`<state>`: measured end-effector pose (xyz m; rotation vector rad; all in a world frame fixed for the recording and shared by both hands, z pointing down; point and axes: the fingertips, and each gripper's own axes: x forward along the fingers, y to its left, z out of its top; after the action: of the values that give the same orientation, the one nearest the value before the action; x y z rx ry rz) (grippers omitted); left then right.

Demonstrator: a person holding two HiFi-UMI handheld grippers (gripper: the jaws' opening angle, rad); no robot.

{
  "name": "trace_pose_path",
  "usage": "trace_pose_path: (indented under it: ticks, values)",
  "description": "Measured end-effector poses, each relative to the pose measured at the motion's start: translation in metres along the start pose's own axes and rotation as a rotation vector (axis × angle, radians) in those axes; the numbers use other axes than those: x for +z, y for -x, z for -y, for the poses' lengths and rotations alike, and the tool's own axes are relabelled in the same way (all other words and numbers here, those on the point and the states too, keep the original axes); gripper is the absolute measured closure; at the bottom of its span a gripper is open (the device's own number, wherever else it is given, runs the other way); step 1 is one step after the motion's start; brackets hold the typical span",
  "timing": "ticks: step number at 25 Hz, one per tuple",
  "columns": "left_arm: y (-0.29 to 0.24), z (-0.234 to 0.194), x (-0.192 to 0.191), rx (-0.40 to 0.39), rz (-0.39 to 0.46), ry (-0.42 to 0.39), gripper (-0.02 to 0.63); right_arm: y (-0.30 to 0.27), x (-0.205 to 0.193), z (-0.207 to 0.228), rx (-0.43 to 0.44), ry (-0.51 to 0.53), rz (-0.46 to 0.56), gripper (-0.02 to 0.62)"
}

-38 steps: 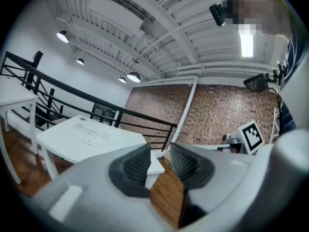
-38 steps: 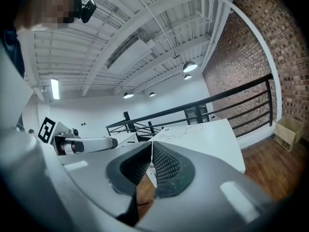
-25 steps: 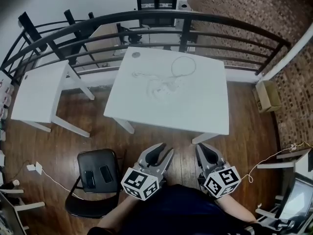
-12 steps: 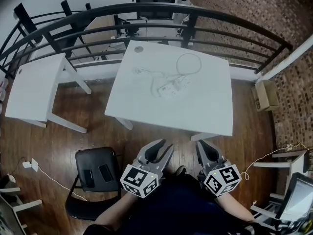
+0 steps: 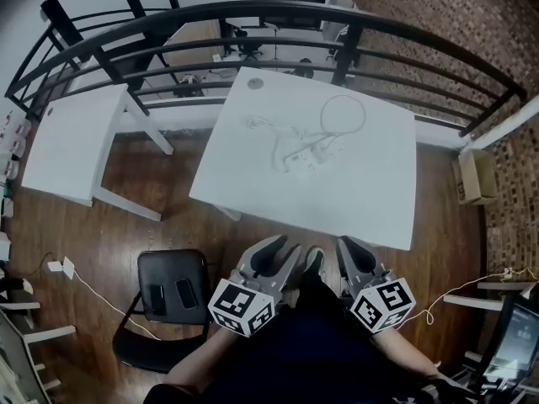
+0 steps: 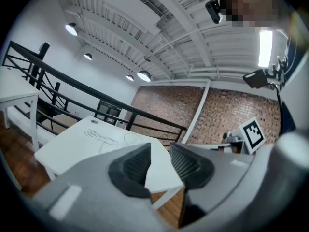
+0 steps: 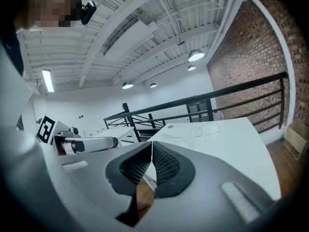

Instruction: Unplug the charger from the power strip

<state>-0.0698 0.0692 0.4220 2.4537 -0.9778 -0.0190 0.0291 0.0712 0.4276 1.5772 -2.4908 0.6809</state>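
Wood-plank floor [image 5: 126, 234]; white rect. table [image 5: 362, 204], slim white pwr strip [image 5: 313, 155].

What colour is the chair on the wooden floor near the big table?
Black: the chair has a black seat and frame, clearest in the head view.

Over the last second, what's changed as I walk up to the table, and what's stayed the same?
The left claw and right claw have moved closer to the white table and now sit just short of its near edge. A shoe has come into view between them. Nothing was taken hold of or let go. Unchanged: left claw open, right claw shut and empty, power strip and its cords untouched on the table.
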Motion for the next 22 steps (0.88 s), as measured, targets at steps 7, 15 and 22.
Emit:
trace_pose_path:
  ticks: [7, 15, 22]
  values:
    - [-0.053, -0.014, 0.025, 0.094, 0.016, -0.024, 0.479, -0.043, 0.041, 0.04, 0.1, 0.008, 0.026, 0.581]
    - [-0.116, -0.015, 0.034, 0.156, 0.004, -0.06, 0.479, -0.059, 0.062, 0.101, 0.131, -0.01, 0.008, 0.581]
    - [-0.138, -0.041, 0.026, 0.241, -0.064, -0.129, 0.479, -0.081, 0.055, 0.133, 0.133, -0.022, -0.045, 0.581]
